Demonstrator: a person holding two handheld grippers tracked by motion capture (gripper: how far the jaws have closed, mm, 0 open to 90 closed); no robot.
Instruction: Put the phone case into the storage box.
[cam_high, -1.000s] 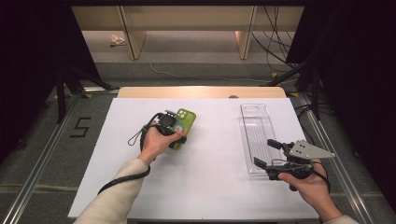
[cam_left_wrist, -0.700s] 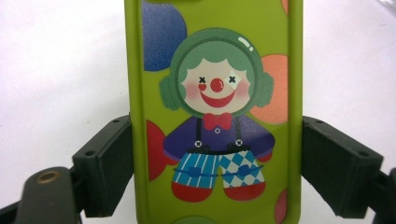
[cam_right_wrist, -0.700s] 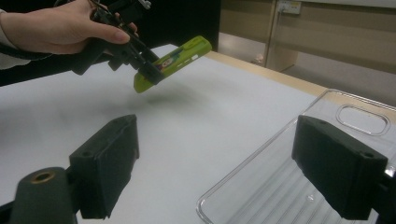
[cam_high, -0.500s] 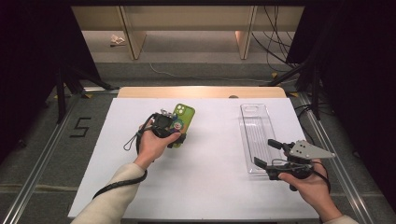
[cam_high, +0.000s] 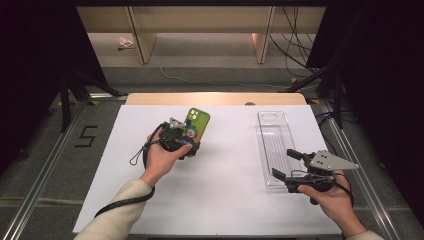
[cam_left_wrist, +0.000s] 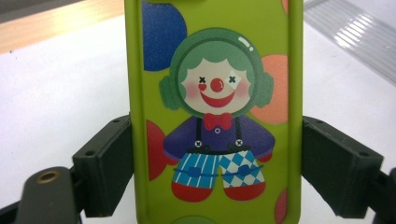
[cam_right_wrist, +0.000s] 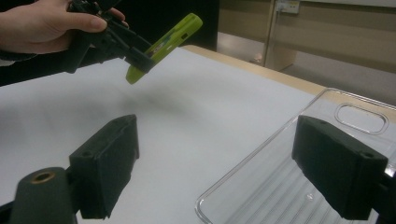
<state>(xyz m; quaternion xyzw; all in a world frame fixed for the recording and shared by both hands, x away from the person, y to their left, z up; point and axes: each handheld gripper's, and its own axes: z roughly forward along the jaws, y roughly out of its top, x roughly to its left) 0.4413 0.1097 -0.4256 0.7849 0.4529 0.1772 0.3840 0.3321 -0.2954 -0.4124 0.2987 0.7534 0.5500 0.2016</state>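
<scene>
The left gripper (cam_high: 186, 145) has its jaws clamped on the two long edges of the green phone case (cam_high: 194, 129), wide apart only because the case fills the gap between them. In the left gripper view the pads (cam_left_wrist: 109, 163) press flat against both sides of the case (cam_left_wrist: 215, 116), clown picture facing the camera. From the right gripper view the case (cam_right_wrist: 163, 44) hangs clear of the white table (cam_right_wrist: 187, 116), tilted, far end up, with its shadow on the sheet below. The left hand (cam_high: 162, 157) wraps the gripper's body from the near side, forearm running in from the near-left, cable looping beside the wrist. Over on the right, the right gripper (cam_high: 285, 165) stands with jaws apart and nothing pinched, one pad (cam_right_wrist: 109, 170) over bare table, the other (cam_right_wrist: 338, 170) over the clear tray (cam_right_wrist: 280, 186). In the high view that tray (cam_high: 275, 137) lies flat at the right of the table (cam_high: 230, 200), well apart from the case. The right hand (cam_high: 332, 197) holds its gripper low at the tray's near end, pointing left.
</scene>
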